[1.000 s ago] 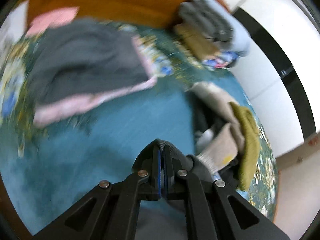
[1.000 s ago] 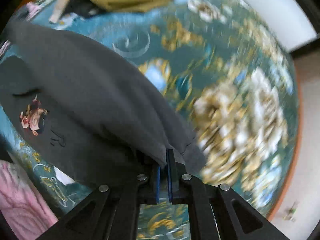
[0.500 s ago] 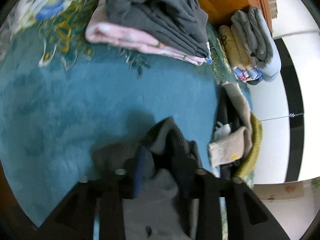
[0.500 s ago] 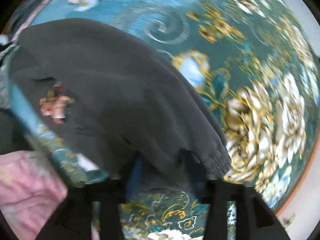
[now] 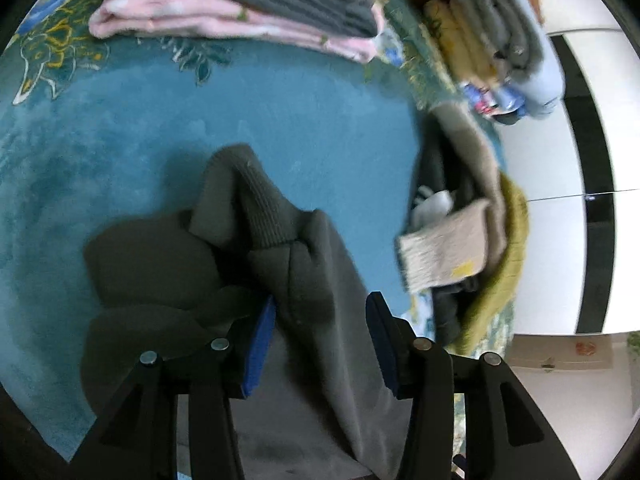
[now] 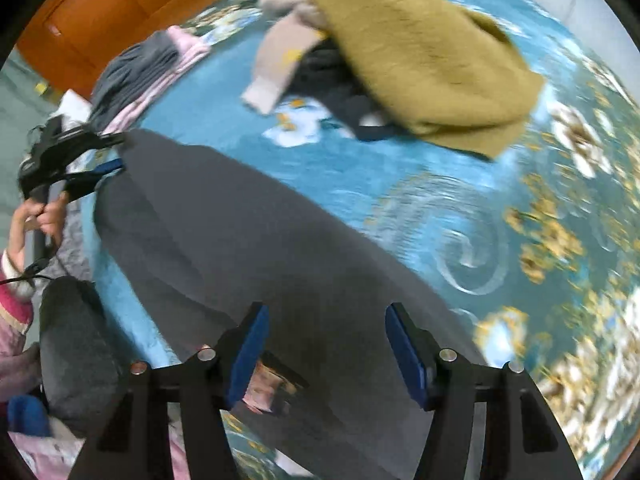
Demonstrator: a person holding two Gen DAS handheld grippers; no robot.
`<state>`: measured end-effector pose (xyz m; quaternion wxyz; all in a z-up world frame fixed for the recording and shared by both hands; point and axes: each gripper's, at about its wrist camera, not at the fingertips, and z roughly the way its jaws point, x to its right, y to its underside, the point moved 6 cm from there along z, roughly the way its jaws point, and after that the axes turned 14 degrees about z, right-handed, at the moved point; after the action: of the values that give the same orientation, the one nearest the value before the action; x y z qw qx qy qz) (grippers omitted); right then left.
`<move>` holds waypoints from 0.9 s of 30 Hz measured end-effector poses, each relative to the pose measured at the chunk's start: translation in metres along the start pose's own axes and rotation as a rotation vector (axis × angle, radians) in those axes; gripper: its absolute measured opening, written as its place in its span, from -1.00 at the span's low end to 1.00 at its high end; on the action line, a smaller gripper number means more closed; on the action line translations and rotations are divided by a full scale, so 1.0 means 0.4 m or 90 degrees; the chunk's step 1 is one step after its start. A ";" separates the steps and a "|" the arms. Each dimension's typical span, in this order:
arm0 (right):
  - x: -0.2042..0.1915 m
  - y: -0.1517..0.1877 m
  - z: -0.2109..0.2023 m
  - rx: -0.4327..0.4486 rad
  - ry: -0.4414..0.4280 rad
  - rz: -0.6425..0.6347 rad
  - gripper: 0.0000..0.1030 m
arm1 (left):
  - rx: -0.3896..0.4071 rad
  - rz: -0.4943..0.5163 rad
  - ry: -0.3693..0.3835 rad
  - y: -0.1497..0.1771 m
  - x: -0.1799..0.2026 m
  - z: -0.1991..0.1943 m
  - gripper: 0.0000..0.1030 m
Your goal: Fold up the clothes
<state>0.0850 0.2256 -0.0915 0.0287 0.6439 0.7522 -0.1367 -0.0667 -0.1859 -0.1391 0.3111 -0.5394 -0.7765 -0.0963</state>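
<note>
A dark grey sweatshirt (image 6: 260,240) lies spread on the teal flowered carpet (image 6: 460,184). Its ribbed cuff (image 5: 260,200) sits bunched just ahead of my left gripper (image 5: 320,320). That gripper's jaws are opening; a fold of the grey cloth runs between them, but the blue pads (image 5: 262,336) do not press it. My right gripper (image 6: 326,336) hovers over the sweatshirt's other end, its jaws also opening and nothing pinched. The right wrist view shows the left gripper (image 6: 120,154) at the garment's far corner, held by a hand (image 6: 44,216).
A folded grey and pink stack (image 5: 240,12) lies beyond the sweatshirt. An unfolded heap with an olive sweater (image 6: 420,52) and a beige piece (image 5: 444,248) lies to the side. More folded clothes (image 5: 500,40) sit by the wooden furniture (image 6: 120,12) and white wall.
Both grippers were shut on the grey sweatshirt and have opened, letting it drop onto the carpet. The left sank toward the cuff; the right swung across above the garment.
</note>
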 end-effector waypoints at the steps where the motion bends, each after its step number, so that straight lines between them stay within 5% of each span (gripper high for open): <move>1: -0.011 0.000 0.014 -0.002 -0.011 -0.002 0.26 | -0.003 -0.004 -0.006 0.000 0.000 0.008 -0.32; 4: -0.018 -0.010 0.051 -0.008 -0.023 0.001 0.26 | 0.001 0.002 -0.023 0.003 0.005 0.012 -0.79; 8: -0.025 -0.031 0.049 0.004 -0.037 0.021 0.26 | 0.027 0.030 -0.012 0.002 0.044 -0.020 -0.90; 15: -0.055 -0.071 0.025 0.041 -0.066 0.033 0.26 | 0.112 0.089 0.226 0.006 0.178 -0.234 -0.91; 18: -0.075 -0.083 0.021 0.049 -0.080 0.031 0.26 | 0.118 0.135 0.166 0.031 0.104 -0.283 -0.91; 20: -0.087 -0.087 0.031 0.046 -0.085 0.031 0.26 | 0.080 0.081 0.123 0.057 0.006 -0.251 -0.91; 24: -0.113 -0.079 0.073 0.021 -0.091 0.029 0.26 | 0.057 -0.050 0.127 0.104 -0.151 -0.200 -0.91; 27: -0.134 -0.067 0.101 0.000 -0.091 0.016 0.26 | 0.058 -0.059 0.124 0.112 -0.168 -0.194 -0.91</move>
<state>0.0625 0.1609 -0.1139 0.0837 0.6421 0.7400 -0.1820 0.0180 -0.2579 -0.1256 0.4045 -0.4760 -0.7705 -0.1272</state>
